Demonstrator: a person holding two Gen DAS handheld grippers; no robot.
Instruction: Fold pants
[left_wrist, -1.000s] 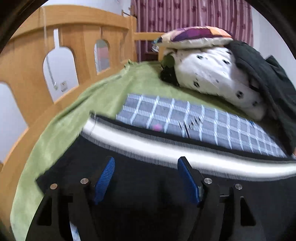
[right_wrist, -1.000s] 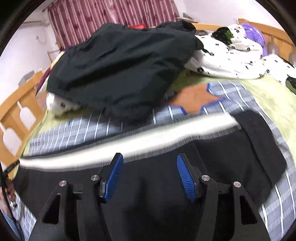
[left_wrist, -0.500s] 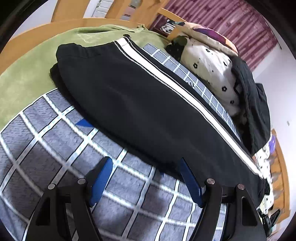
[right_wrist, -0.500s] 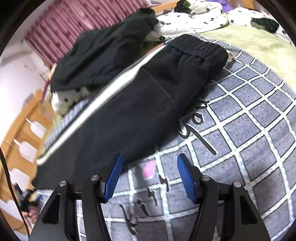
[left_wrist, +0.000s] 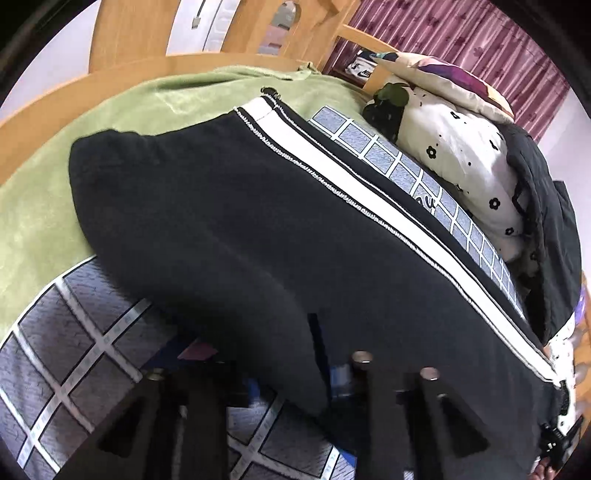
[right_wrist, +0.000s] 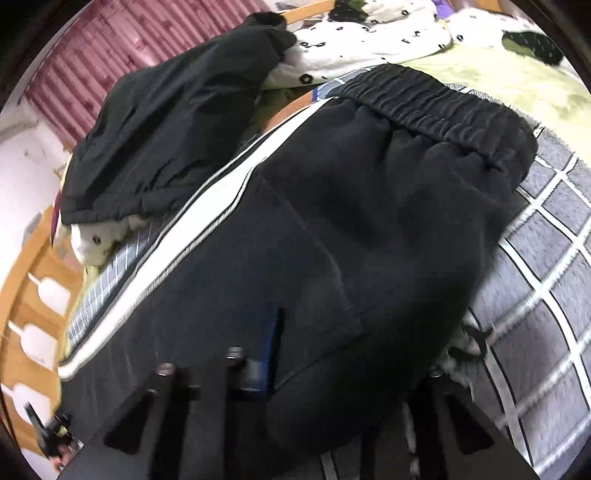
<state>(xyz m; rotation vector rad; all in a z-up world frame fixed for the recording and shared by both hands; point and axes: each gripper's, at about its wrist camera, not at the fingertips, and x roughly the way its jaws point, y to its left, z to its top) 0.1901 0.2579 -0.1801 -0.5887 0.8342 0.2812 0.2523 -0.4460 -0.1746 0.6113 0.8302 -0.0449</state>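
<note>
Black track pants with a white side stripe lie lengthwise on a grey checked blanket. My left gripper is pushed against their near edge at the leg end; the cloth covers both fingertips, so the jaw state is hidden. In the right wrist view the pants show their elastic waistband at upper right. My right gripper is at the near edge by the waist, with the cloth lying between the fingers; one blue pad shows, the other is hidden.
A wooden bed frame runs along the far left. A green sheet lies under the blanket. Pillows and a dark jacket are piled behind the pants. Maroon curtains hang at the back.
Both grippers have moved forward from the open blanket to the near edge of the pants. The cloth now covers the fingertips that were open and bare before.
</note>
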